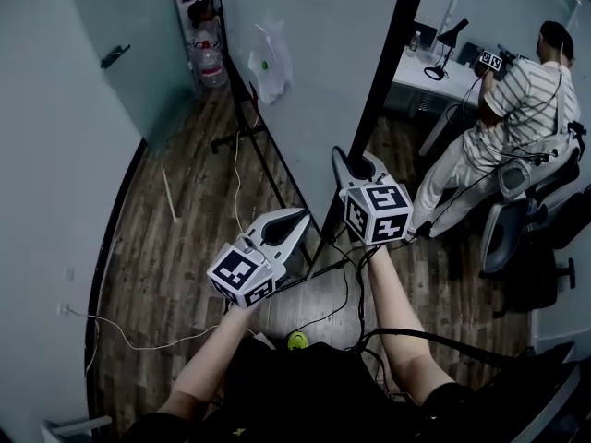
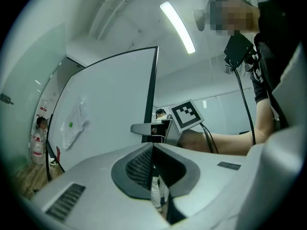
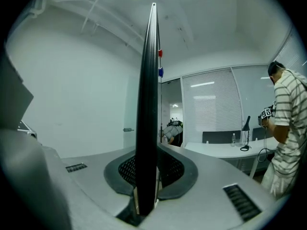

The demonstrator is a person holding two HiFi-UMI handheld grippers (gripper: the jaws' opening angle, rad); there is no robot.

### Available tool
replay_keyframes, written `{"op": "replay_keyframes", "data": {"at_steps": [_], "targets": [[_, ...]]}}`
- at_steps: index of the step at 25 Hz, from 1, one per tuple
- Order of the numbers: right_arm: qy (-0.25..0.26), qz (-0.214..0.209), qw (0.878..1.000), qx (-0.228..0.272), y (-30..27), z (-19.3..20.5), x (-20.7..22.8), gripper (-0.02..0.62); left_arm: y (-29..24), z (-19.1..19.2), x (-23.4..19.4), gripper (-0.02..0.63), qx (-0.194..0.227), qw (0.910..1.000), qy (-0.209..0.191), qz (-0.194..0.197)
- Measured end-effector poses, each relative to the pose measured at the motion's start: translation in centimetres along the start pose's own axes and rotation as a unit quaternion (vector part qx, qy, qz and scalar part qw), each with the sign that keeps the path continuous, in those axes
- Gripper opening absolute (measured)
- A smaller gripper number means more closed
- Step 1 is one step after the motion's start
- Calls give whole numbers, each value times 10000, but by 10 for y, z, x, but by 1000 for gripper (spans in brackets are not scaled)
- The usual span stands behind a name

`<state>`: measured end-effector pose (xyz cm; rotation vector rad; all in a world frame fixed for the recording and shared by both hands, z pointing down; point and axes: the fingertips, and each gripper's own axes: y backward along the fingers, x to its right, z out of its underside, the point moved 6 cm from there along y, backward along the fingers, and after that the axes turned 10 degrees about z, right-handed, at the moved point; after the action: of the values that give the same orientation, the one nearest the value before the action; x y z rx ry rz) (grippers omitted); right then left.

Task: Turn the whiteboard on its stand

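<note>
The whiteboard stands upright on a black stand, its black-framed side edge towards me. My right gripper is shut on that edge: in the right gripper view the dark frame runs straight up between the two pads of the right gripper. My left gripper sits lower and to the left, close to the same edge, apart from it. In the left gripper view the left gripper is shut with nothing between its pads, and the board's white face lies ahead.
A plastic sleeve with paper hangs on the board's face. A person in a striped shirt sits on an office chair at a desk to the right. Cables trail over the wooden floor. Water bottles stand at the back.
</note>
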<state>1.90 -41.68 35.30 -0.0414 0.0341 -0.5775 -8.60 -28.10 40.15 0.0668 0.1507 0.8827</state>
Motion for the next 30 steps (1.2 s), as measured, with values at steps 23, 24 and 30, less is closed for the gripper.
{"op": "replay_keyframes", "data": {"at_steps": [23, 24, 30], "targets": [[-27, 109, 9999, -111, -29, 0, 4, 46, 10, -14, 2, 9, -49, 9993, -151, -338], [-41, 117, 9999, -117, -27, 0, 5, 46, 12, -15, 3, 9, -45, 9993, -157, -345], [-80, 157, 9998, -108, 13, 4, 3, 46, 23, -12, 24, 9, -47, 9992, -204, -330]]}}
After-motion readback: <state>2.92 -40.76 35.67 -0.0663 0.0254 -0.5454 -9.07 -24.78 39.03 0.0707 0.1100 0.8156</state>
